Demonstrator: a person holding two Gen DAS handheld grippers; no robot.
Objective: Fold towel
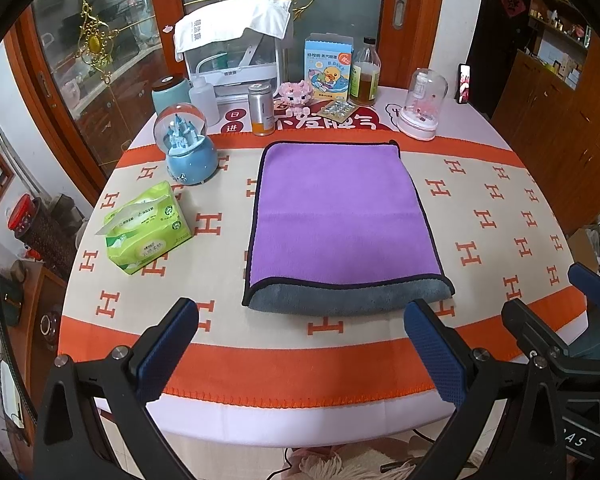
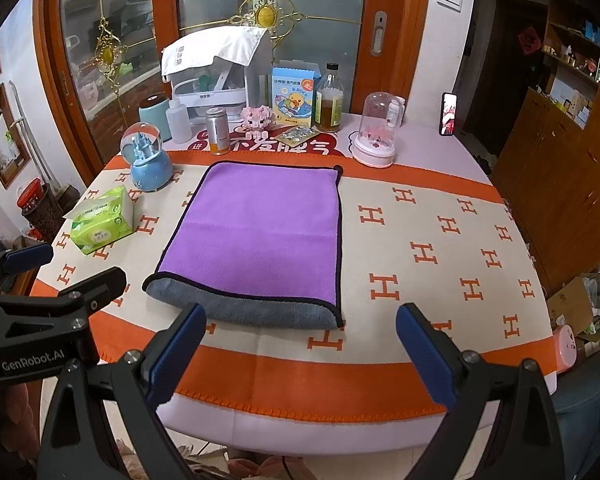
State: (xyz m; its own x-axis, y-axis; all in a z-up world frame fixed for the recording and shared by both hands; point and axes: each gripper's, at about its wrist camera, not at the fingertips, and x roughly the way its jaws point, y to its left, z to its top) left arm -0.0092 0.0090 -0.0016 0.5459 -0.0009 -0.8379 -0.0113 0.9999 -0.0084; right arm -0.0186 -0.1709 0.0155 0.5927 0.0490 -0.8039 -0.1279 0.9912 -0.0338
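Note:
A purple towel [image 1: 340,216] with a black hem lies folded flat on the table, its grey underside showing along the near edge; it also shows in the right wrist view [image 2: 260,236]. My left gripper [image 1: 300,340] is open and empty, hovering above the table's near edge, just short of the towel. My right gripper [image 2: 300,344] is open and empty, also just short of the towel's near edge. The right gripper shows at the right in the left wrist view [image 1: 560,300]; the left gripper shows at the left in the right wrist view [image 2: 64,272].
The table wears an orange and cream cloth [image 1: 500,216]. A green tissue pack [image 1: 144,228] and a blue snow globe [image 1: 188,148] stand left of the towel. Bottles, a box, a glass dome [image 1: 422,104] and a phone [image 1: 464,82] line the back edge.

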